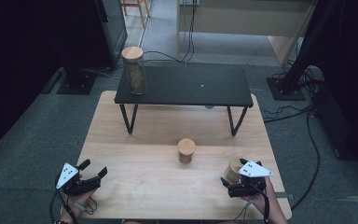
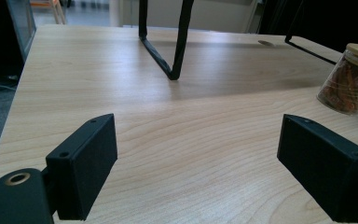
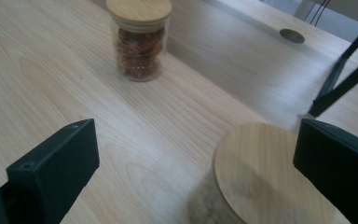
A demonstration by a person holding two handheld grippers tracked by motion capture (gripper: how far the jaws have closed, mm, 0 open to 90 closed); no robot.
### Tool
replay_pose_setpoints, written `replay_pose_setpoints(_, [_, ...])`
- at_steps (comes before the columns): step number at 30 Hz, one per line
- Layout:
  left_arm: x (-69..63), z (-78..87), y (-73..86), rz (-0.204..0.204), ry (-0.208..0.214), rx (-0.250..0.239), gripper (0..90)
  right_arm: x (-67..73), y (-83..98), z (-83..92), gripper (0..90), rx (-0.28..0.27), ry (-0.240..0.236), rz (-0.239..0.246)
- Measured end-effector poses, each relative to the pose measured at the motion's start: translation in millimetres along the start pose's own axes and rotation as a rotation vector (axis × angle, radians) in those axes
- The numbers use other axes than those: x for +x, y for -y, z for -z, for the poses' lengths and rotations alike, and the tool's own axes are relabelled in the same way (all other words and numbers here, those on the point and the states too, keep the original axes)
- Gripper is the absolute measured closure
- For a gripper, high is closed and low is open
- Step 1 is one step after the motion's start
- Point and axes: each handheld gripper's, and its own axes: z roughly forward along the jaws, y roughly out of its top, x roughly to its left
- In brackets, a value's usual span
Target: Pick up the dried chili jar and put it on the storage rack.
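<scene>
A small glass jar of red-brown contents (image 1: 186, 150) with a wooden lid stands mid-table; the same jar (image 2: 349, 79) is off to the right in the left gripper view and far ahead in the right gripper view (image 3: 140, 42). A second jar with a round wooden lid (image 1: 233, 169) stands near the front right. My right gripper (image 1: 233, 173) hovers open just above and beside this lid (image 3: 261, 182), whose right edge runs under the right jaw. At the front left, my left gripper (image 1: 94, 168) is open over bare wood (image 2: 198, 140) with nothing between its jaws.
A black shelf on thin metal legs (image 1: 184, 86) spans the back of the wooden table (image 1: 144, 186). A tall jar with a wooden lid (image 1: 134, 70) stands on its left end. One shelf leg (image 2: 177, 51) rises ahead of the left gripper. Cables lie on the floor around.
</scene>
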Motion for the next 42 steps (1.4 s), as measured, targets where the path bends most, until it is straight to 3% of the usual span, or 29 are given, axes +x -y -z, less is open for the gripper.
replay_pose_setpoints(6, [1.3,0.7,1.4,0.018,0.000,-0.009,12.1,6.6,-9.9,-11.7,0.3,0.006,-0.005,0.004])
replay_pose_setpoints(23, [4.2,1.4,2.9,0.034,0.008,-0.019,12.1,8.9,-28.2,-38.0,0.4,0.006,-0.039,0.004])
replay_pose_setpoints(42, [5.4,0.5,2.2,0.034,0.017,-0.016,12.1,10.6,-33.7,-54.2,1.5,0.002,-0.060,-0.019])
